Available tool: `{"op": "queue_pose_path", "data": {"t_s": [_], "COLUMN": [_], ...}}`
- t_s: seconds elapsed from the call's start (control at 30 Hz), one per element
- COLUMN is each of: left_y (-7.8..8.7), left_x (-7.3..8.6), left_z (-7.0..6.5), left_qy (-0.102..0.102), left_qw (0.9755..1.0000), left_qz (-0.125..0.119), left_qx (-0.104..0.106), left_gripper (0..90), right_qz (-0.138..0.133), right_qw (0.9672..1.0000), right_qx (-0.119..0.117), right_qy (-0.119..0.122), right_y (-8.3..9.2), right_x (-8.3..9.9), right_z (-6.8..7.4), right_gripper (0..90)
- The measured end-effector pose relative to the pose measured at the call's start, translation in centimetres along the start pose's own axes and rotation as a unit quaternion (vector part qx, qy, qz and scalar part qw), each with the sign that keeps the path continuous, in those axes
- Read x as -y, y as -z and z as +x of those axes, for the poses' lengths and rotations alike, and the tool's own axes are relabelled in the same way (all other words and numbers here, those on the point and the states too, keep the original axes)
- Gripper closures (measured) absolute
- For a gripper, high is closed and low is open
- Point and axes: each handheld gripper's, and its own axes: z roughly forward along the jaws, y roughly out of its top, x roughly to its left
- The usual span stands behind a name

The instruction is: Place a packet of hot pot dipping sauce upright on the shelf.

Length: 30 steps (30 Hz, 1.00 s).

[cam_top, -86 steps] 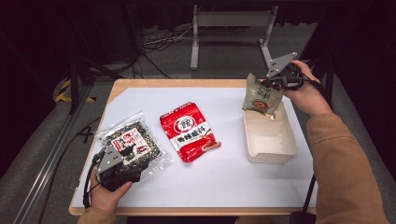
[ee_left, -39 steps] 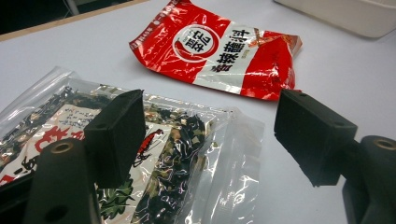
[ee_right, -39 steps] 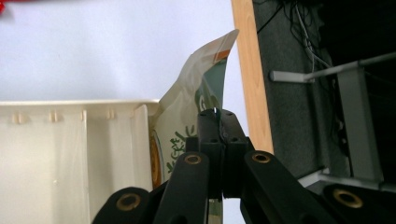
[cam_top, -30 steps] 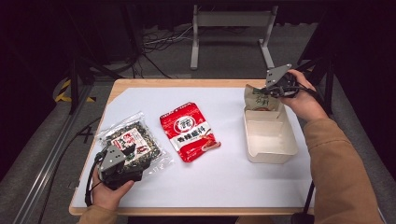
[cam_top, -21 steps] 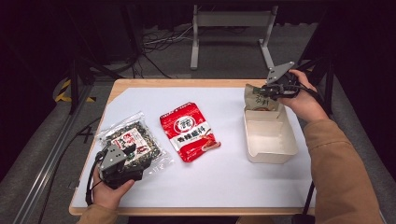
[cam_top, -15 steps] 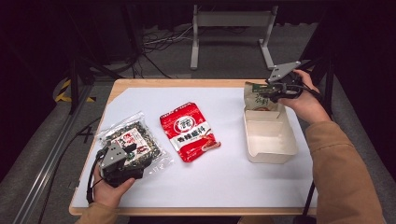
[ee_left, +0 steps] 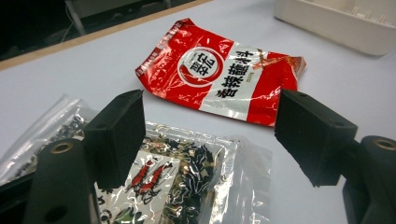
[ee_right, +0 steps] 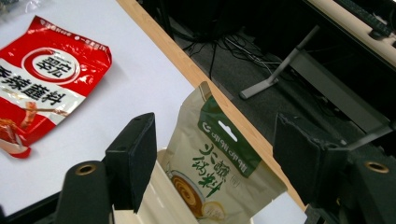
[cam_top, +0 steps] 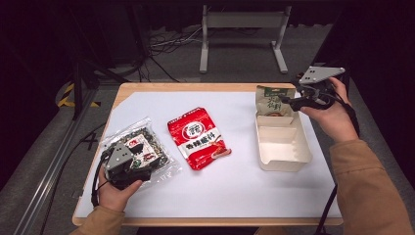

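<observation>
Pouch is seen as a beige-and-green snack bag with a bowl printed low on its front, stood upright at the far end of the white tray, long axis vertical, top edge up. Right tool has just been opened wide beside it, nothing gripped. Left tool is held open over the clear seaweed packet, gripping nothing.

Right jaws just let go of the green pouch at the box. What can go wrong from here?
1. The green pouch stands propped upright at the far end of the white box; unheld, it may tip out onto the table.
2. The right gripper, its jaws just opened, is close beside the pouch and may snag it when it pulls away.
</observation>
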Motion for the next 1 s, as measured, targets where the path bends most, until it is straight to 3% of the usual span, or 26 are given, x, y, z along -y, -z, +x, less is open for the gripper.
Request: {"op": "queue_pose_path", "data": {"t_s": [0.13,0.5,0.8,0.97,1.0], "left_y": [0.3,0.6,1.4,1.3,0.9], "left_x": [-0.6,-0.3,0.0,-0.5,-0.9], "left_z": [0.1,0.7,1.3,1.6,1.5], "left_qy": [-0.001,0.006,0.017,0.013,0.004], "left_qw": [1.0000,0.9999,0.9997,0.9998,0.9995], "left_qz": [-0.004,-0.009,-0.014,-0.003,0.019], "left_qx": [0.008,0.001,-0.006,0.016,0.024], "left_gripper": [25.2,25.3,25.3,22.8,21.2], "right_qz": [-0.012,-0.037,-0.057,-0.069,-0.069], "right_qw": [0.9995,0.9964,0.9936,0.9926,0.9928], "right_qx": [-0.004,-0.016,-0.043,-0.045,-0.045], "right_qy": [-0.029,-0.075,-0.087,-0.089,-0.088], "right_y": [1.2,2.9,2.8,2.9,2.9], "right_x": [-0.1,0.4,-0.5,-0.8,-0.8], "right_z": [0.7,3.8,6.3,7.4,7.7], "right_gripper": [28.9,29.0,30.2,32.5,32.5]}}
